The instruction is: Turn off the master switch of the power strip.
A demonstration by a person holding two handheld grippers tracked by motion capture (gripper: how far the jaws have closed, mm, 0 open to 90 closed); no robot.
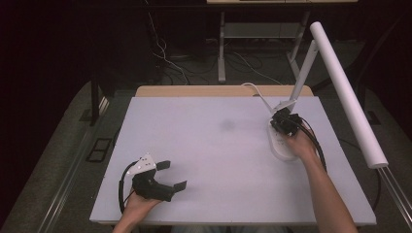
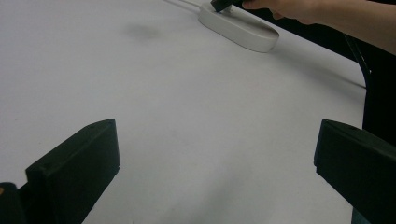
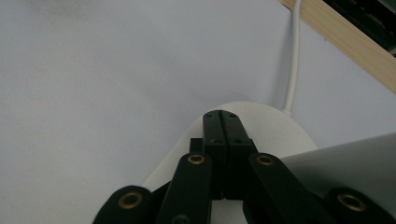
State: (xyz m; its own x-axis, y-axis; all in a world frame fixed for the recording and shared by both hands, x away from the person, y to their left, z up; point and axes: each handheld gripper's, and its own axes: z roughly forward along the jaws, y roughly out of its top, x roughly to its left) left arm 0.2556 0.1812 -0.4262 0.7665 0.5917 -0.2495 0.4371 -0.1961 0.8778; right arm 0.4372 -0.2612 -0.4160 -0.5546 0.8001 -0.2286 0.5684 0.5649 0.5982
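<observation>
A white desk lamp stands at the right of the white table (image 1: 214, 145). Its oval base (image 1: 278, 145) (image 2: 240, 29) (image 3: 275, 130) carries a slanted arm (image 1: 303, 73) and a long tube head (image 1: 347, 97). My right gripper (image 1: 284, 121) (image 3: 222, 116) is shut with nothing between its jaws. Its tips point down at the far end of the base, and I cannot tell whether they touch it. Over the near left of the table, my left gripper (image 1: 172, 175) (image 2: 215, 163) is open and holds nothing.
The lamp's white cable (image 3: 293, 60) runs from the base over the table's far wooden edge (image 1: 218, 91). The lamp head overhangs the right edge. Desk legs and loose cables (image 1: 221, 53) lie on the floor behind. A faint grey smudge (image 1: 227, 125) marks the table's middle.
</observation>
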